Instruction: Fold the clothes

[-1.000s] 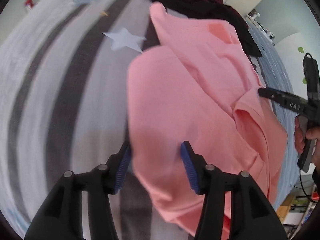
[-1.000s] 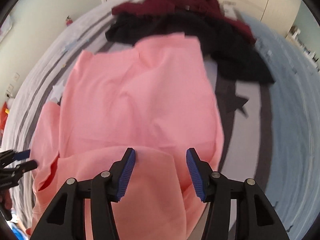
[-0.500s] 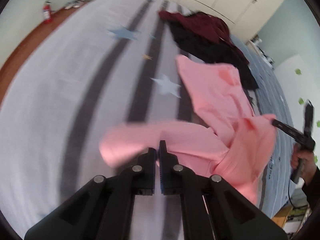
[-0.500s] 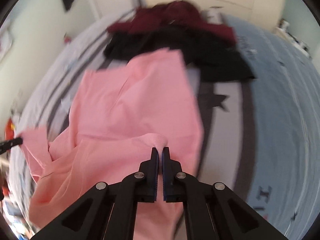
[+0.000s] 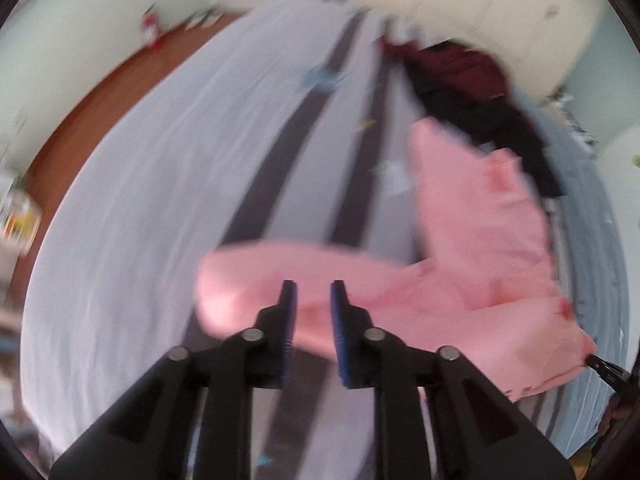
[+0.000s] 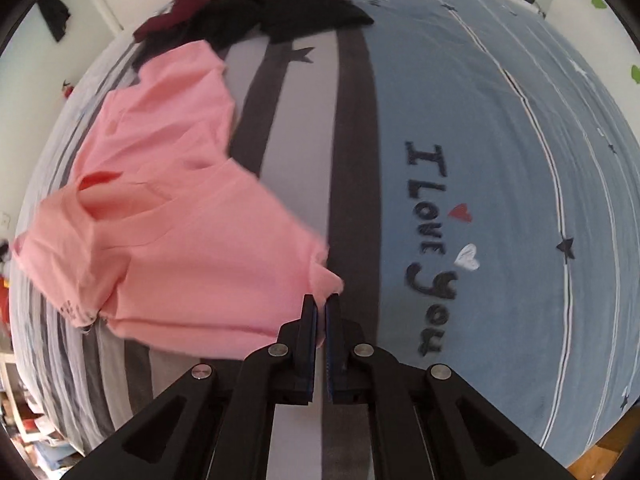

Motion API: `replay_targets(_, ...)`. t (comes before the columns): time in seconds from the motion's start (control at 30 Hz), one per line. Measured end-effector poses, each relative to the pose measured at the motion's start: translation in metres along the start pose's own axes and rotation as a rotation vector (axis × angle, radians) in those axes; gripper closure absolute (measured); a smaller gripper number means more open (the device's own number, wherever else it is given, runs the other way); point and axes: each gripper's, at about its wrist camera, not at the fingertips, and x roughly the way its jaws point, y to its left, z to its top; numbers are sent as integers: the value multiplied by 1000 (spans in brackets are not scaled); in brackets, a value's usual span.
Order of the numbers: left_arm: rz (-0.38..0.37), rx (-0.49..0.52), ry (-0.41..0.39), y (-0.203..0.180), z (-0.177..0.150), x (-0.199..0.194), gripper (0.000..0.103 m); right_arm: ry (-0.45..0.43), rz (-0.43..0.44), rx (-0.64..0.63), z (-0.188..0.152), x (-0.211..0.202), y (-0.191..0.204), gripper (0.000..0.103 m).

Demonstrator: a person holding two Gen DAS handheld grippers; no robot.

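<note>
The pink T-shirt (image 6: 172, 236) lies spread over the striped bedspread (image 6: 352, 120), its near corner pinched between the narrowly closed pads of the right gripper (image 6: 321, 312). The left gripper (image 5: 311, 300) hangs over the shirt's other end with its blue pads (image 5: 290, 308) parted and nothing between them. A heap of black and maroon clothes (image 6: 256, 12) sits beyond the shirt.
</note>
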Motion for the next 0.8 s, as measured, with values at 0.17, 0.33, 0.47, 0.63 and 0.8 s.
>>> replay_targets(0.17, -199, 126, 30, -76, 33, 34, 59, -139, 56, 3, 23, -25, 8, 76)
replay_targets(0.33, -330, 270, 202, -147, 47, 109, 58, -190, 102, -86, 62, -16, 22, 67)
replay_targets(0.47, -326, 385, 345, -179, 27, 146, 58, -115, 166, -158, 81, 21, 29, 67)
replay_targets(0.63, -384, 454, 412, -196, 4, 150, 76, 6, 212, -209, 71, 57, 33, 73)
replay_targets(0.8, -416, 510, 368, -198, -24, 112, 97, -15, 258, -196, 47, 42, 29, 103)
